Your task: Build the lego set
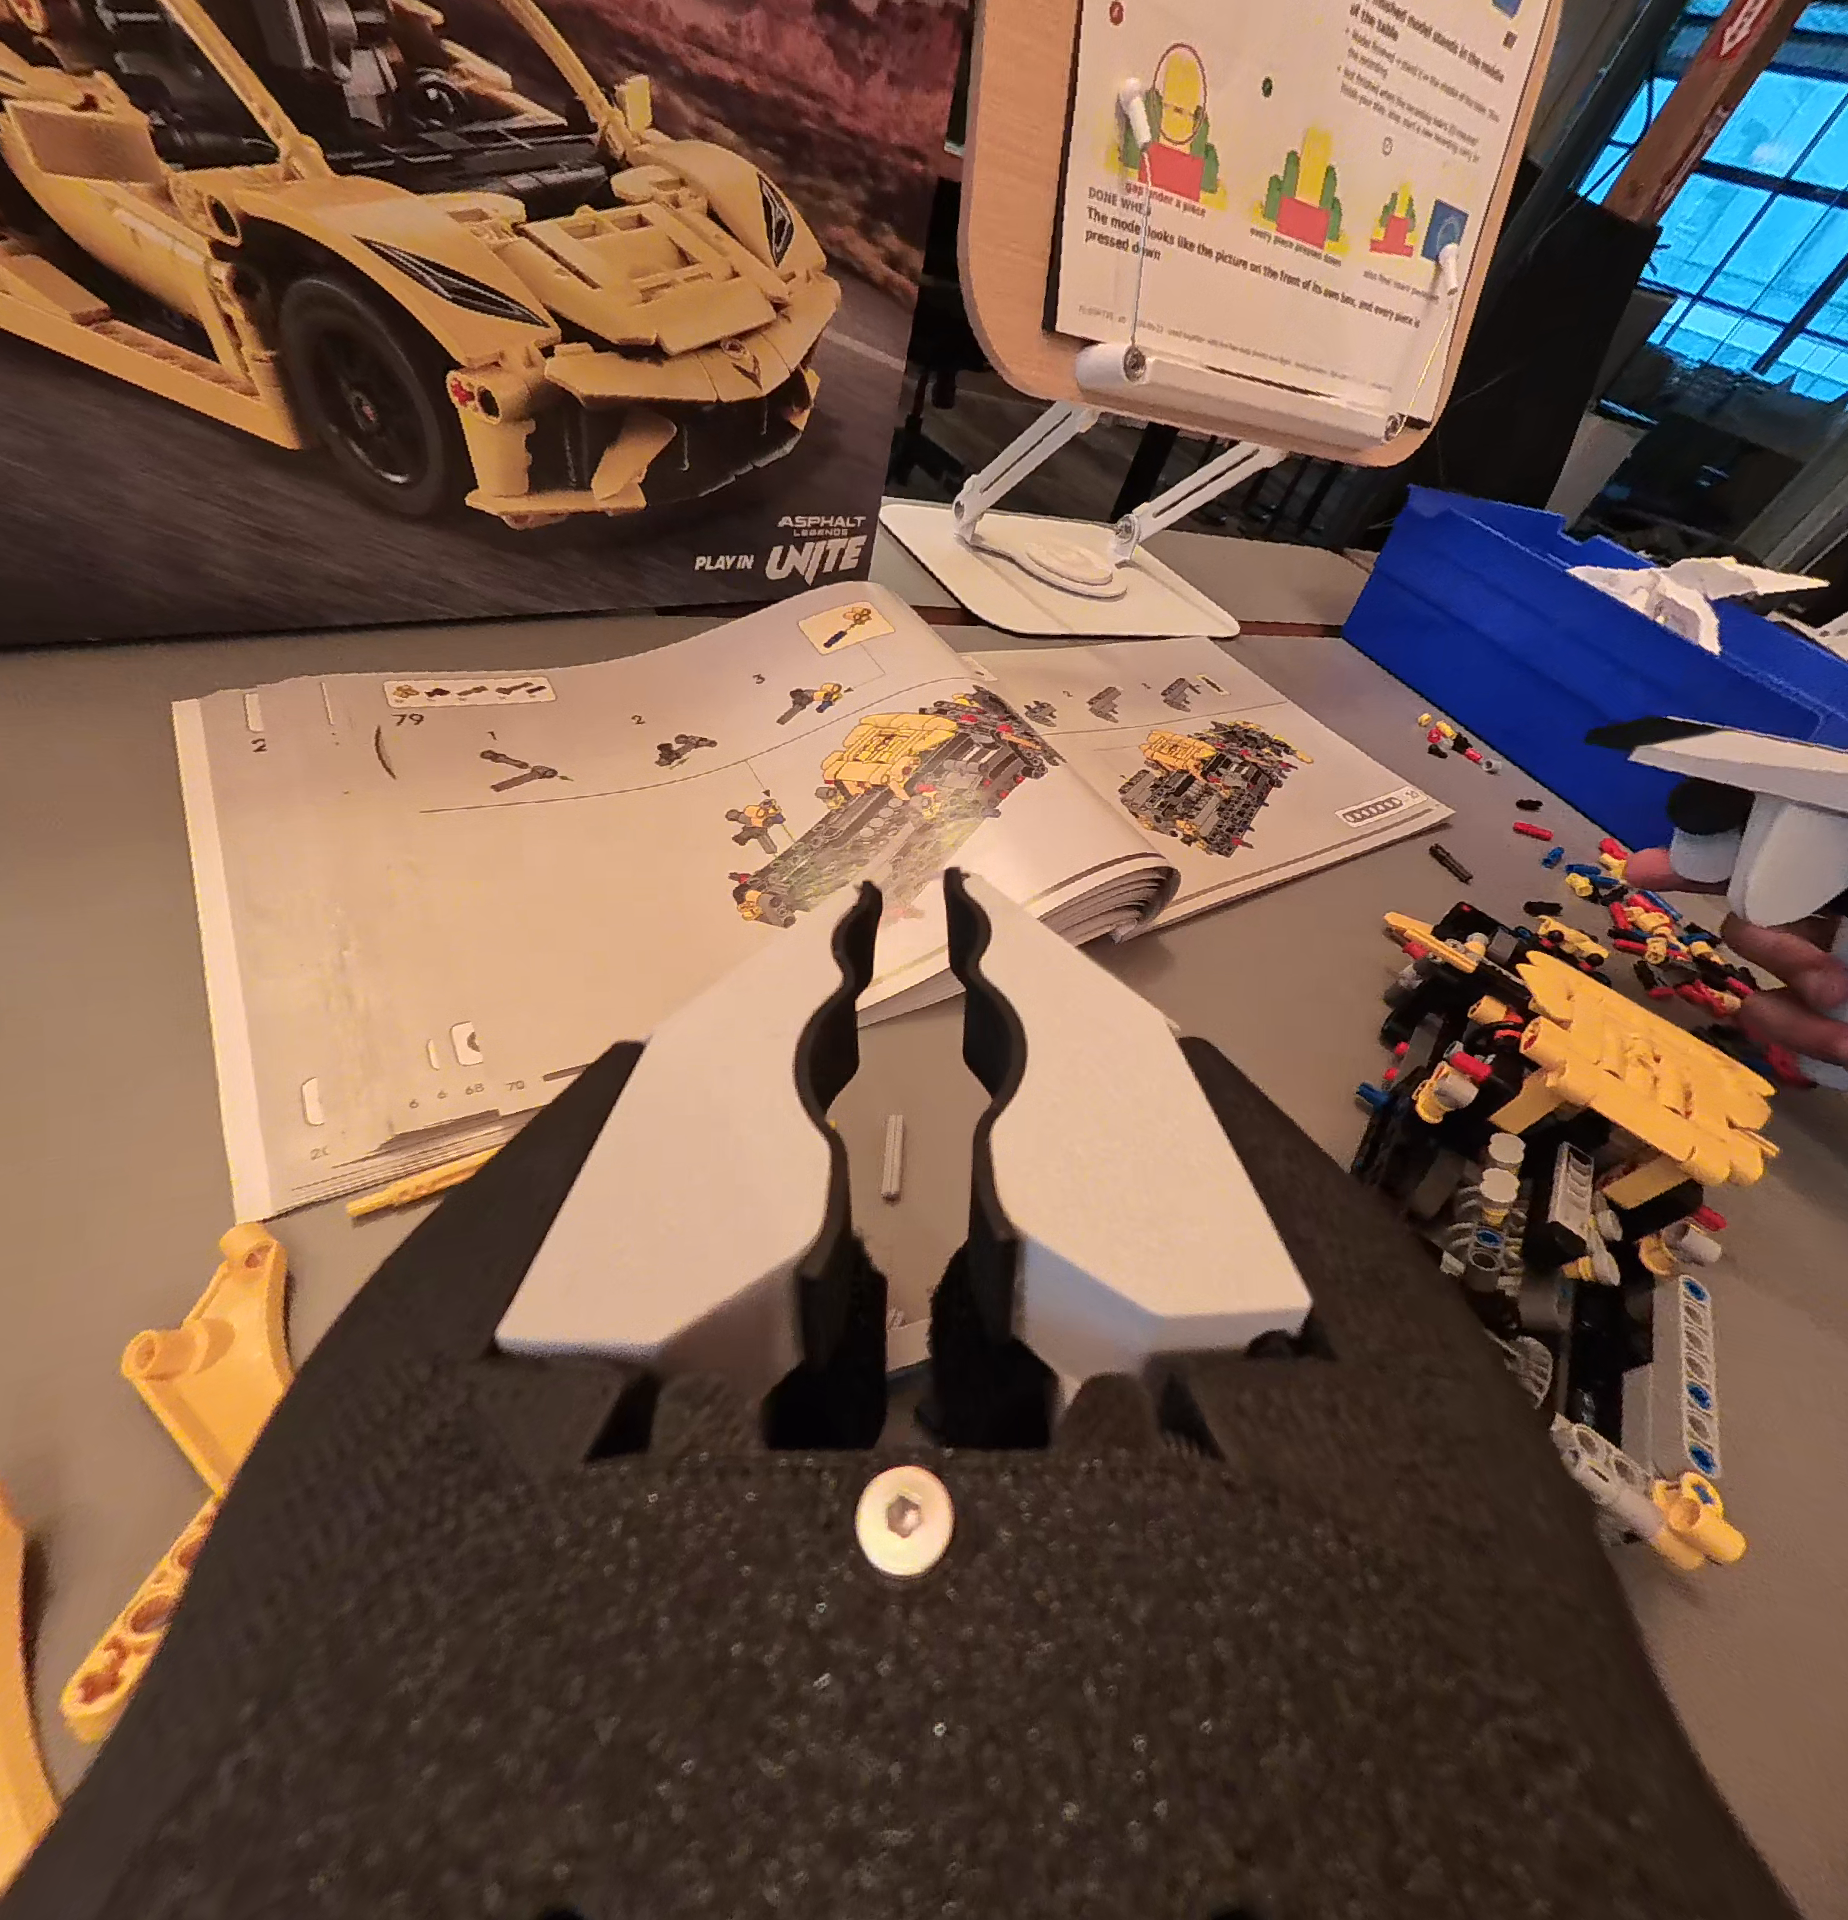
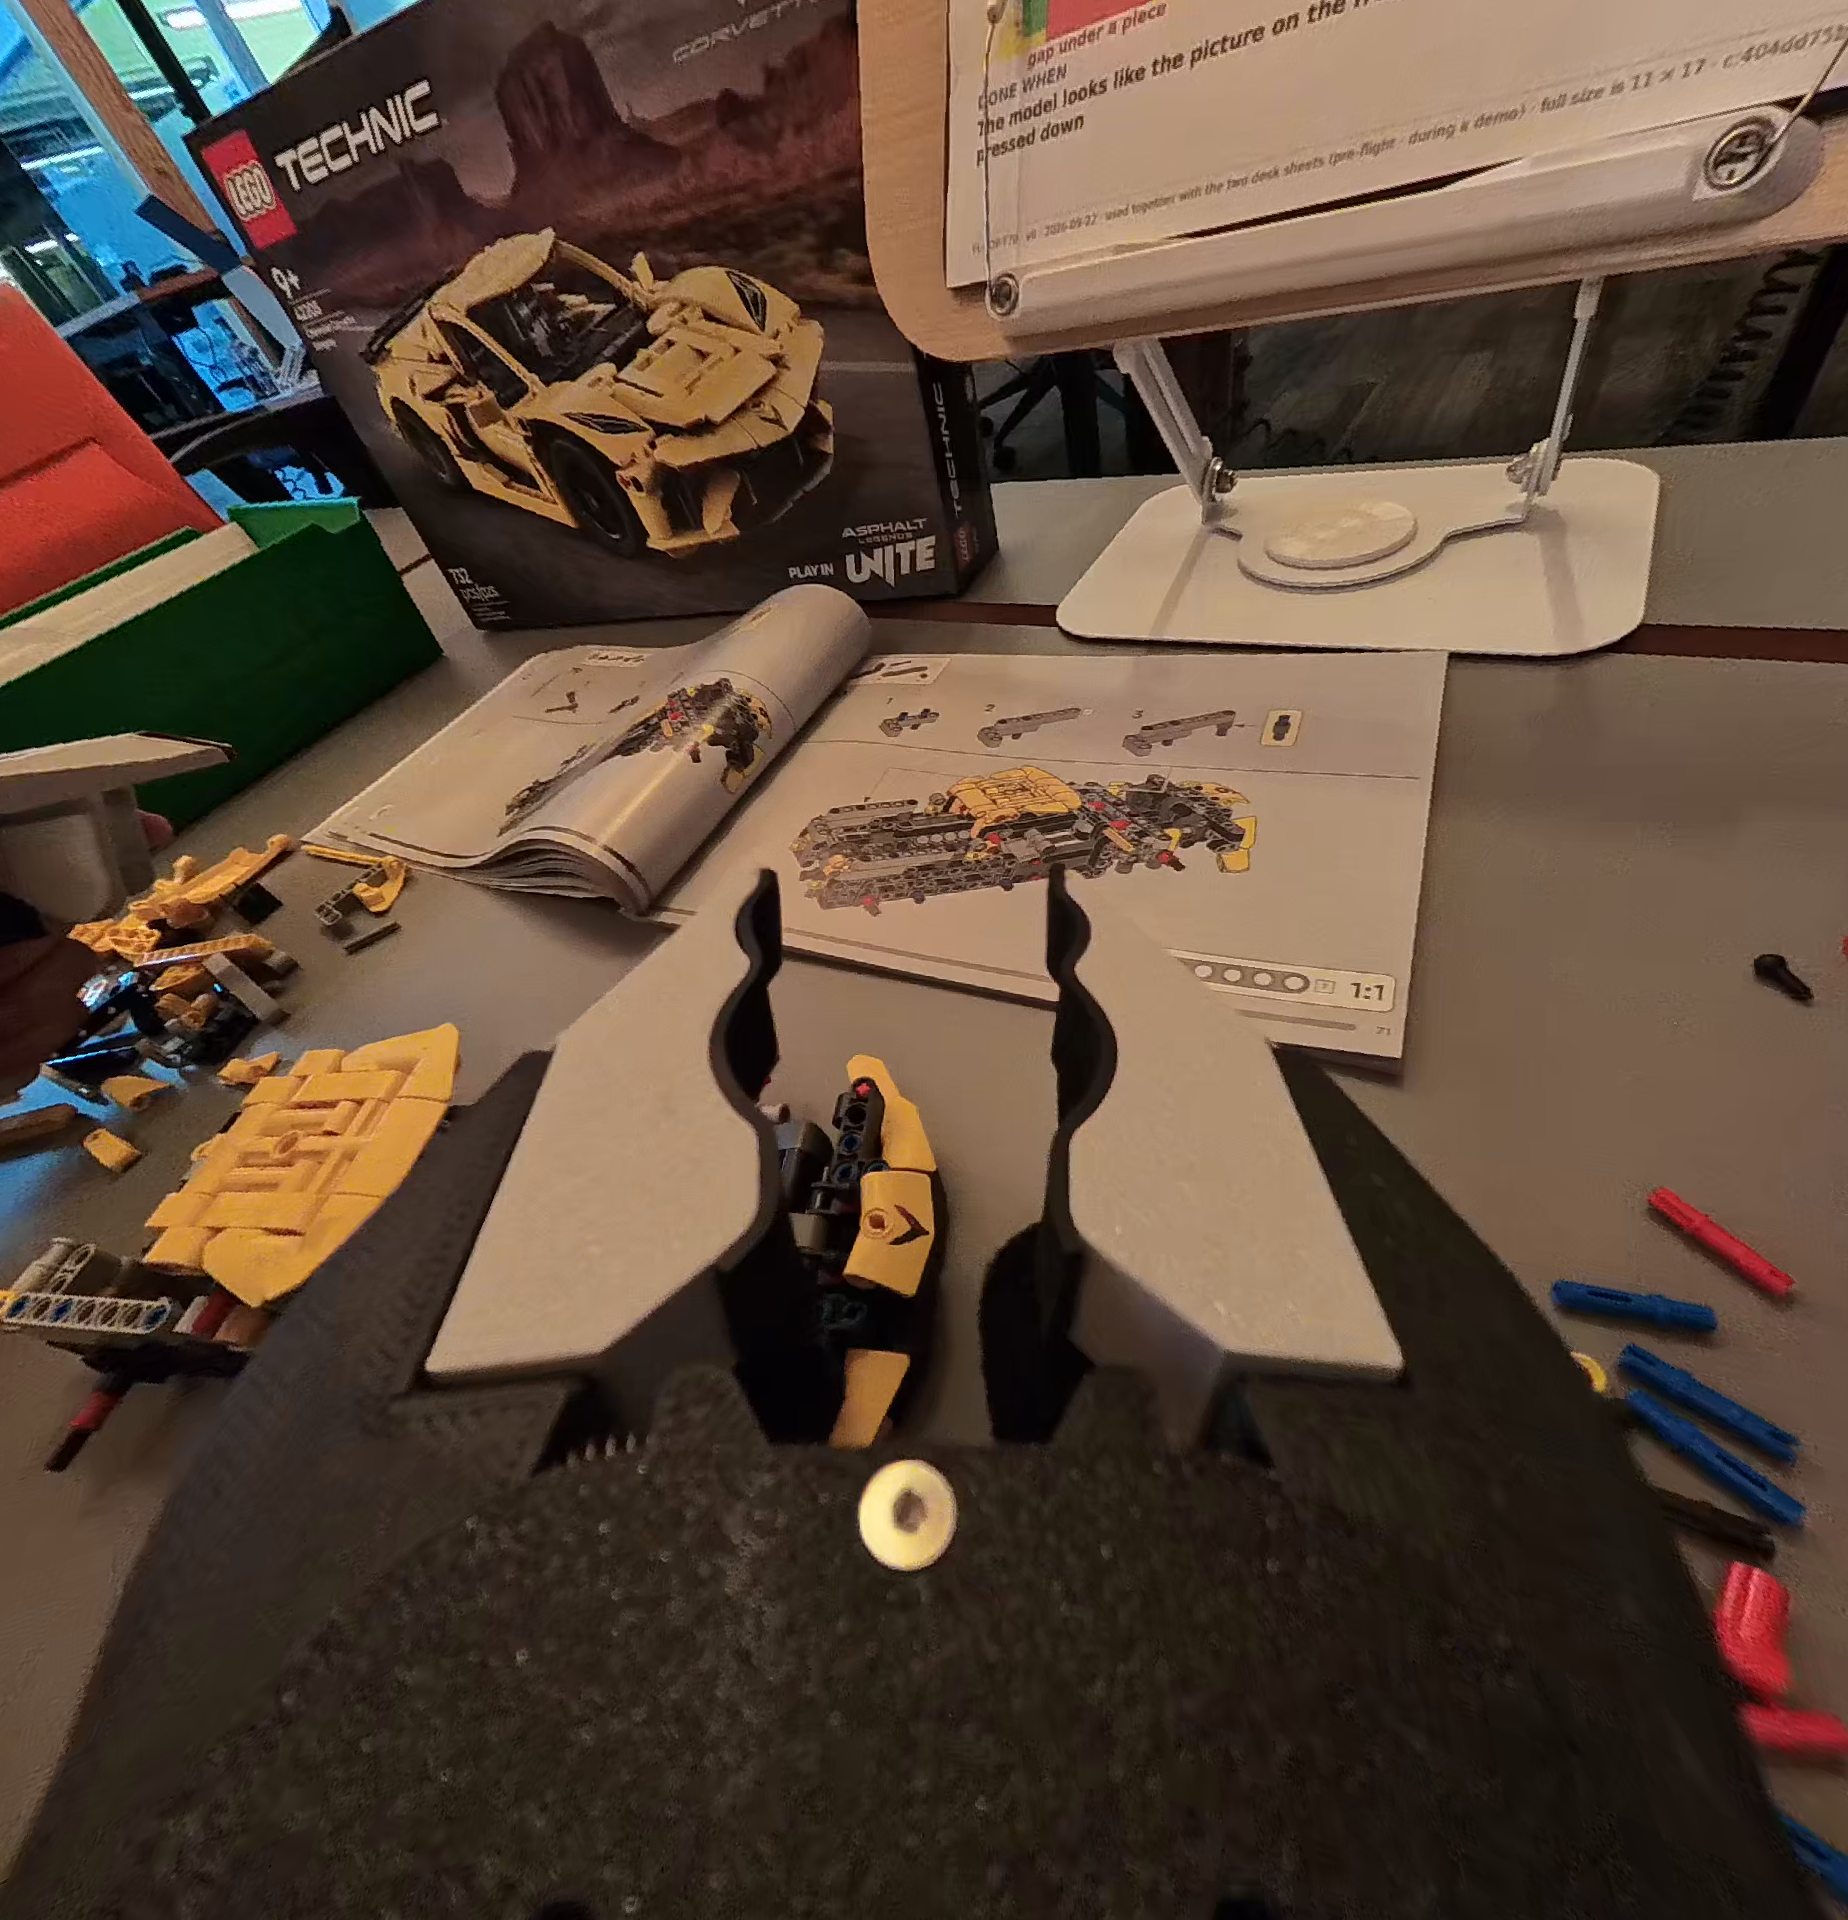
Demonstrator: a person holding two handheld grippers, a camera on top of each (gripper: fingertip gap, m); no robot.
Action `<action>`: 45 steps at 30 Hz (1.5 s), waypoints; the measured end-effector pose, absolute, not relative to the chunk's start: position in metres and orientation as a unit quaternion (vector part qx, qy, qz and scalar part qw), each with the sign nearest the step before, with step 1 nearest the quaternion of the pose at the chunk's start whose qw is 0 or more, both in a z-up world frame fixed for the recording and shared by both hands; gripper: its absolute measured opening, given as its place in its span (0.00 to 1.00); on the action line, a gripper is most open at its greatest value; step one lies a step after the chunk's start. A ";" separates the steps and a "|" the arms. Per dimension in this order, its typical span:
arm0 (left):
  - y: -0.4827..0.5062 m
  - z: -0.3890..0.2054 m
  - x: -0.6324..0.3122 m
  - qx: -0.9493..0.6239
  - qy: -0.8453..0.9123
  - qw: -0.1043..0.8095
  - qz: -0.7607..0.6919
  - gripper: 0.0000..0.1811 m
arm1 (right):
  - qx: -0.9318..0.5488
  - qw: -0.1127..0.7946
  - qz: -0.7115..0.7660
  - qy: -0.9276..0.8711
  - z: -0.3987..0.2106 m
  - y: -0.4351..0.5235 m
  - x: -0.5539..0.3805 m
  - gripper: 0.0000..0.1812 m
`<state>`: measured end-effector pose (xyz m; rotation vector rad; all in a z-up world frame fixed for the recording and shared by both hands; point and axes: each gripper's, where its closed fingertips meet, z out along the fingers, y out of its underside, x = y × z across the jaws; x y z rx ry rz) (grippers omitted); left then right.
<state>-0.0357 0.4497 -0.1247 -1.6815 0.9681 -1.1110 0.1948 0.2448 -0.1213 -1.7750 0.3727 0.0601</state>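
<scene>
The left gripper (image 1: 907, 899) is held above the open instruction booklet (image 1: 587, 831), fingers nearly together and gripping nothing; a small grey pin (image 1: 892, 1158) is seen on the desk (image 1: 68, 935) between them. The right gripper (image 2: 912, 904) has its fingers spread apart over a yellow-and-black subassembly (image 2: 878, 1195). The partly built model (image 1: 1554, 1122) lies toward the desk's right side, loose pins (image 2: 1709, 1382) beside it.

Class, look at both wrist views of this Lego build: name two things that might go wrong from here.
1. The right claw is open above a yellow-and-black sub-assembly; a careless grip might pop pieces loose.
2. Small red and blue pins lie scattered on the table beside that claw; a sweep could knock them off or mix them up.
</scene>
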 end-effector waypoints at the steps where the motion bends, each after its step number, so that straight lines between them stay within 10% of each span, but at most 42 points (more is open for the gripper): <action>1: 0.450 -0.125 -0.036 -0.677 0.389 0.438 -0.445 0.07 | -0.772 0.615 0.026 0.161 -0.122 0.245 0.195 0.28; 23: 0.408 -0.104 0.076 -0.635 0.600 0.340 -0.348 0.03 | -0.855 0.510 -0.009 0.095 -0.135 0.282 0.207 0.26; 26: 0.403 -0.115 0.141 -0.640 0.631 0.277 -0.339 0.00 | -0.884 0.459 -0.077 0.035 -0.139 0.322 0.256 0.12; 30: 0.427 -0.166 0.195 -0.650 0.664 0.267 -0.257 0.00 | -0.932 0.356 0.034 0.063 -0.196 0.346 0.264 0.21; 36: 0.459 -0.202 0.187 -0.676 0.656 0.264 -0.207 0.01 | -0.933 0.346 -0.064 0.076 -0.213 0.343 0.281 0.01; 45: 0.490 -0.195 0.157 -0.686 0.626 0.285 -0.238 0.00 | -0.926 0.344 -0.132 0.080 -0.213 0.345 0.280 0.00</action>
